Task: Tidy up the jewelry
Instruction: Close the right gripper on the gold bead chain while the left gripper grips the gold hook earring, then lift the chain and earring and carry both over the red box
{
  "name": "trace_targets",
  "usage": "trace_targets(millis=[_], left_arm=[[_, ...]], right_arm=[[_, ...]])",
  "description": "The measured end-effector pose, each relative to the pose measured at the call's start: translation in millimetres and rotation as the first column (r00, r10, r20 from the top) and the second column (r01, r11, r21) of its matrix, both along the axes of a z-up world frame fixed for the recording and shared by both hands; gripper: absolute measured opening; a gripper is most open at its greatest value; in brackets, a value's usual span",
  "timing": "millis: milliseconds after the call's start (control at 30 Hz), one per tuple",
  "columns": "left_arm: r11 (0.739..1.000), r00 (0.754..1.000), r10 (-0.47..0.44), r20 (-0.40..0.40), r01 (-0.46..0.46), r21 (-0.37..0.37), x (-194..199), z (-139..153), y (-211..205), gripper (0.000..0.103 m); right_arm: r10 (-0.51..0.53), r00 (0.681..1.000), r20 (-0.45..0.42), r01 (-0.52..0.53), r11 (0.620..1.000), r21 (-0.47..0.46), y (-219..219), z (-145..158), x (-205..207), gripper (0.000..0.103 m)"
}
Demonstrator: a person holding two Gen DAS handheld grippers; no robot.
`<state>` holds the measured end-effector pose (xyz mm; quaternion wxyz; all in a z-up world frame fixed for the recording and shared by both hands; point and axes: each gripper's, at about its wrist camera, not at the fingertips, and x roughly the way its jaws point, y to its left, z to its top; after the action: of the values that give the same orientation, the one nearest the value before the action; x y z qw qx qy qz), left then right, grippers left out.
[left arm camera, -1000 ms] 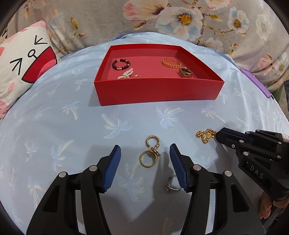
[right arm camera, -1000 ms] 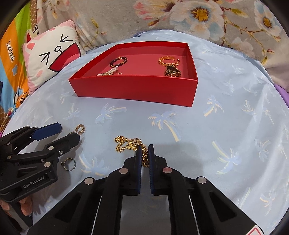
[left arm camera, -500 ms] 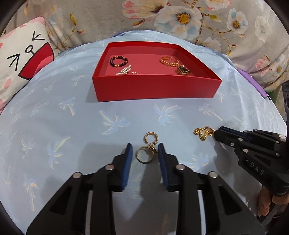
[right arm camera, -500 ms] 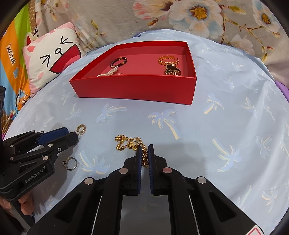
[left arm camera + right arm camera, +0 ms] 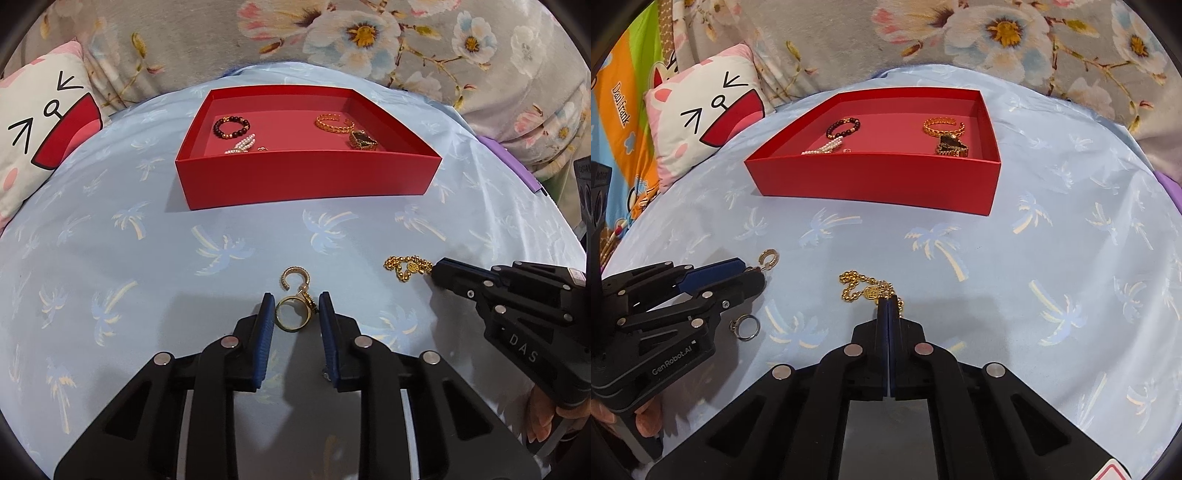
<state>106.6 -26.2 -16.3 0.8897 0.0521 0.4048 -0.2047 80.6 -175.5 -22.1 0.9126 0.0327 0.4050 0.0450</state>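
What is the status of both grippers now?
Left gripper just closed on gold ring. Right gripper shut on gold chain. Gold hoop close beyond ring.

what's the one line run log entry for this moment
left gripper: jaws just closed in around gold ring, contact unclear | right gripper: shut on gold chain bracelet | red tray: four pieces inside
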Motion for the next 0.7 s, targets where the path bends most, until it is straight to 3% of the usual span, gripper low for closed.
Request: trace_targets(millis=[167, 233, 300, 367, 567, 633, 700], left_arm=[[1.0, 1.0, 0.005, -0.001, -0.005, -0.002, -0.6, -0.2, 0.2, 0.024], [1.0, 1.0, 0.004, -0.002, -0.004, -0.003, -0.5, -0.2, 0.5, 0.024], [1.0, 1.0, 0.005, -0.002, -0.005, -0.003, -0.7, -0.1, 0.3, 0.024], [1.0, 1.0, 0.005, -0.002, -0.005, -0.003, -0.7, -0.2, 0.5, 0.024], [1.0, 1.0, 0.005, -0.003, -0.005, -0.003, -0.6, 0.0, 0.7, 0.024], [1.0, 1.0, 0.005, -0.003, -0.005, -0.003, -0.6, 0.1, 0.6, 0.024], [1.0, 1.0, 0.006, -0.003, -0.006, -0.004, -0.6, 0.2, 0.6, 0.024]], right_arm=[[0.014, 1.0, 0.013, -0.014, 1.0, 0.028, -2.9, 1.8, -0.2, 0.001], [0.014, 1.0, 0.011, -0.015, 0.999, 0.033, -3.8, 0.7, 1.0, 0.008], [0.011, 1.0, 0.018, -0.012, 0.999, 0.036, -4.0, 2.1, 1.7, 0.027], [0.007, 0.999, 0.035, -0.008, 1.0, 0.029, -3.4, 4.3, 2.0, 0.033], [0.033, 0.999, -0.013, -0.032, 0.999, 0.026, 3.6, -1.3, 12.0, 0.033], [0.026, 1.0, -0.014, -0.026, 1.0, 0.012, 4.6, -1.3, 11.6, 0.027], [0.009, 1.0, -0.017, -0.01, 1.0, -0.006, 3.8, -2.2, 10.9, 0.006]])
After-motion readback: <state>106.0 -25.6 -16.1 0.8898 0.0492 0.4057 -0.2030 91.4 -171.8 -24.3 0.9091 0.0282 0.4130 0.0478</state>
